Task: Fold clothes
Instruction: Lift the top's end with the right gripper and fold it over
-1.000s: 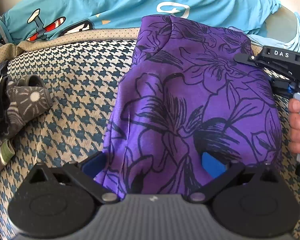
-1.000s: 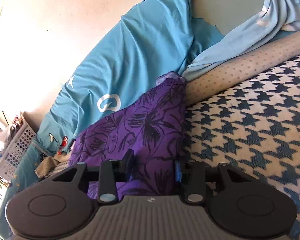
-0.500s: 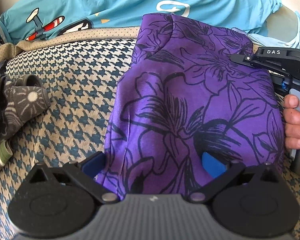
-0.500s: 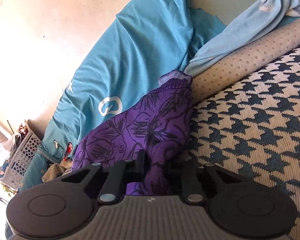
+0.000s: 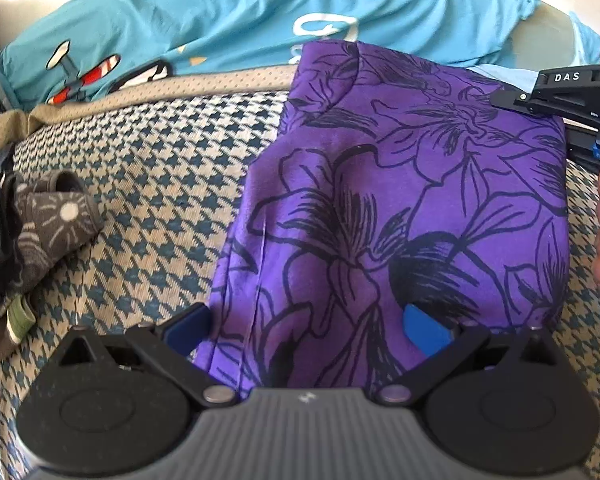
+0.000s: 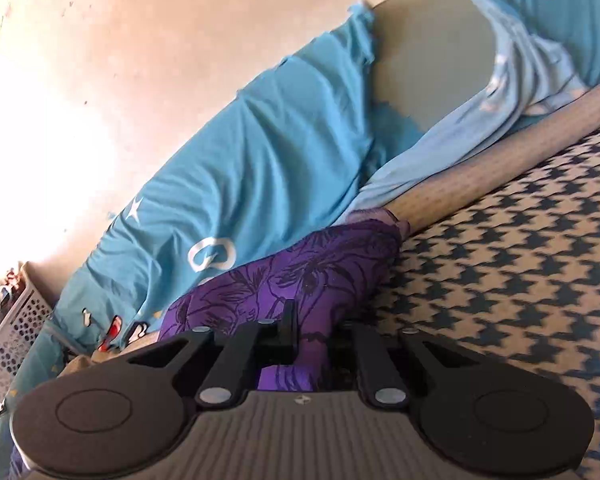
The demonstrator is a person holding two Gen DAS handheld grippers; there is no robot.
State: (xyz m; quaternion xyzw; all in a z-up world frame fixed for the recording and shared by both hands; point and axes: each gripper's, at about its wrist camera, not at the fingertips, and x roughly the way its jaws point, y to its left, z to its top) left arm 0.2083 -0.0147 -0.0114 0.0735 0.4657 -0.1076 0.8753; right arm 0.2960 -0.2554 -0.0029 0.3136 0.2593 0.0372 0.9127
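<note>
At the left edge of the left wrist view, a dark patterned garment [image 5: 48, 220] lies bunched and unfolded on the houndstooth cover [image 5: 148, 184]. In the centre, the purple floral garment [image 5: 412, 208] lies flat, seemingly folded at least 1 time. The left gripper [image 5: 306, 326] straddles its near hem, jaws wide and gripping nothing. In the right wrist view, the right gripper [image 6: 314, 342] is clamped on the garment's right edge, so another fold looks due; blue clothes [image 5: 260, 4] wait behind.
</note>
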